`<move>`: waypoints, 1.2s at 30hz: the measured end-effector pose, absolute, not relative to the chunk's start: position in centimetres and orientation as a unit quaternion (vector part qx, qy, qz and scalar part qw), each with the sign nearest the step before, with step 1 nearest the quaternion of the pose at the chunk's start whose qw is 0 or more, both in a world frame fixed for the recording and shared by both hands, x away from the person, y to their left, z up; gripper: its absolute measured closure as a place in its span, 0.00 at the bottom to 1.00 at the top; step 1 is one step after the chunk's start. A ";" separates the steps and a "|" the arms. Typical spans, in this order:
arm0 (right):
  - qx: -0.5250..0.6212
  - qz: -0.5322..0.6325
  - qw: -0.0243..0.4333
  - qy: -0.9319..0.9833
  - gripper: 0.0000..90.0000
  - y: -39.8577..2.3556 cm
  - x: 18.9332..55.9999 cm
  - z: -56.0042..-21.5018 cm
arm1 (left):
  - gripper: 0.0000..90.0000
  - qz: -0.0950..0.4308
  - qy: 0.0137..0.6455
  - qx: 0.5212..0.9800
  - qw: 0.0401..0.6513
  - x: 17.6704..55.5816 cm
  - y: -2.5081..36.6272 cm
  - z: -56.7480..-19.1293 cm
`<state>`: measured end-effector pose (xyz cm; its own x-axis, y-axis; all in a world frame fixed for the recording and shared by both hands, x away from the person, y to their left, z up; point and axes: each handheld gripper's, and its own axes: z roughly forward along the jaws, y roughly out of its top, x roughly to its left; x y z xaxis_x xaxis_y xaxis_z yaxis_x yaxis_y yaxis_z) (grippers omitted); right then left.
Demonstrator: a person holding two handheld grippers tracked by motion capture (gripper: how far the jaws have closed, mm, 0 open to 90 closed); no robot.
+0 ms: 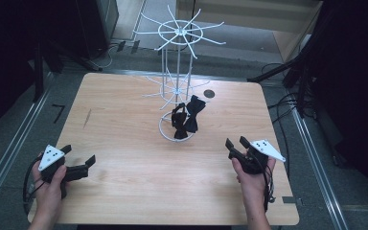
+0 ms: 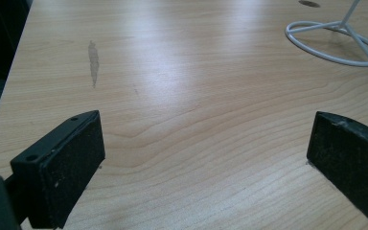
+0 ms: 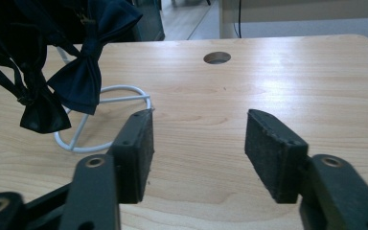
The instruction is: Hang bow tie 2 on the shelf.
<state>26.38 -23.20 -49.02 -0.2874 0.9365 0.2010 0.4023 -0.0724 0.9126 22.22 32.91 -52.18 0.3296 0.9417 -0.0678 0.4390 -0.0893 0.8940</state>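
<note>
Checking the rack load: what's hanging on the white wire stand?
Dark bow ties hang from the lower tier of the white wire stand, above its ring base; they overlap, so the count is unclear. The upper tier's hooks are bare.

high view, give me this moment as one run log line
left gripper: open, empty | right gripper: open, empty | black fabric bow ties: hanging on white wire rack | light wooden table: both grippers low near front edge
</note>
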 end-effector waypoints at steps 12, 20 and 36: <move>0.504 0.512 0.271 0.641 0.34 -24.2 25.1 -49.1 | 0.00 0.281 0.506 0.683 0.446 22.2 32.9 -52.2; 0.501 0.499 0.269 0.653 0.30 -25.3 23.9 -49.7 | 0.00 0.280 0.506 0.683 0.446 22.2 32.9 -52.2; 0.510 0.469 0.254 0.675 0.15 -27.3 22.8 -51.1 | 0.00 0.279 0.505 0.684 0.446 22.3 32.9 -52.2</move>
